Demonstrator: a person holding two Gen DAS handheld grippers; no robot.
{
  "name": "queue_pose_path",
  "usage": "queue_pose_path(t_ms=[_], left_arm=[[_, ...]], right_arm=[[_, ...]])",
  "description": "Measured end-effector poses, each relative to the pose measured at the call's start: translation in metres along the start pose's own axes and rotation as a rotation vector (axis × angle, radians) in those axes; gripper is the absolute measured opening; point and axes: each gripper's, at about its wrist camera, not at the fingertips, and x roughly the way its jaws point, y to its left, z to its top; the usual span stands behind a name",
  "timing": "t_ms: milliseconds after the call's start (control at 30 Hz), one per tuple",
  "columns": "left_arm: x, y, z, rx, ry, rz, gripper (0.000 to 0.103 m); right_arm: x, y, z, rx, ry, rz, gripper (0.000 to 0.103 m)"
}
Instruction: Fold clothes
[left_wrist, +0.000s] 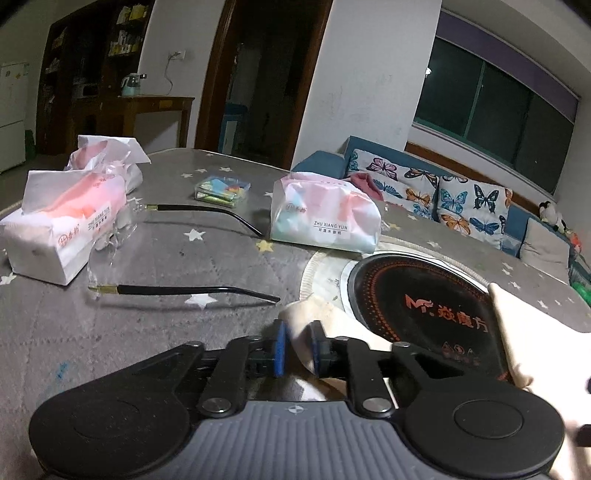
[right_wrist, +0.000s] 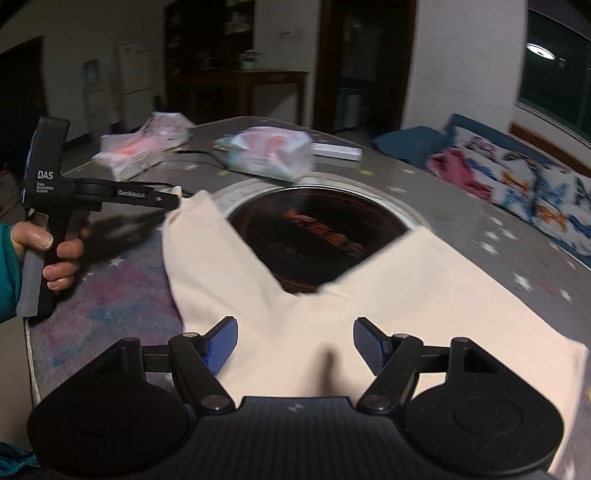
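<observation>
Left wrist view: the left gripper (left_wrist: 297, 349) has its blue pads pinched narrow on a fold of the cream garment (left_wrist: 317, 314).
Garment there: it lies at the near edge of the induction cooktop (left_wrist: 421, 302) set into the grey star-patterned tablecloth (left_wrist: 184, 258).
Beyond: eyeglasses (left_wrist: 177, 254) lie between two tissue packs (left_wrist: 62, 225).
Right wrist view: the right gripper (right_wrist: 295, 349) hovers with jaws spread wide, holding nothing, over the cream shorts (right_wrist: 332, 306).
Shorts there: both legs fan out flat across the cooktop (right_wrist: 314, 236).
Left side: a hand (right_wrist: 55, 254) grips the other gripper's handle, whose tip meets one leg's end.
</observation>
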Motion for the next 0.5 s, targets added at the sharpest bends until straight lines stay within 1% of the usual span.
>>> queue_pose_path(t_ms=[33, 100, 200, 367, 500], left_arm=[[-0.001, 0.0, 0.0, -0.001, 0.0, 0.003, 0.034], [-0.005, 0.002, -0.001, -0.013, 0.001, 0.005, 0.038], [-0.01, 0.006, -0.001, -0.042, 0.003, 0.005, 0.038], [-0.023, 0.008, -0.005, -0.084, 0.019, -0.022, 0.038], [-0.027, 0.004, -0.008, -0.093, 0.036, -0.031, 0.038]], right_arm=[[0.006, 0.003, 0.003, -0.014, -0.001, 0.01, 0.071], [0.016, 0.007, 0.008, -0.03, 0.002, 0.035, 0.071], [0.033, 0.009, 0.012, -0.024, 0.016, 0.053, 0.071], [0.055, 0.011, 0.009, -0.002, 0.054, 0.097, 0.071], [0.053, 0.01, 0.01, 0.008, 0.038, 0.101, 0.072]])
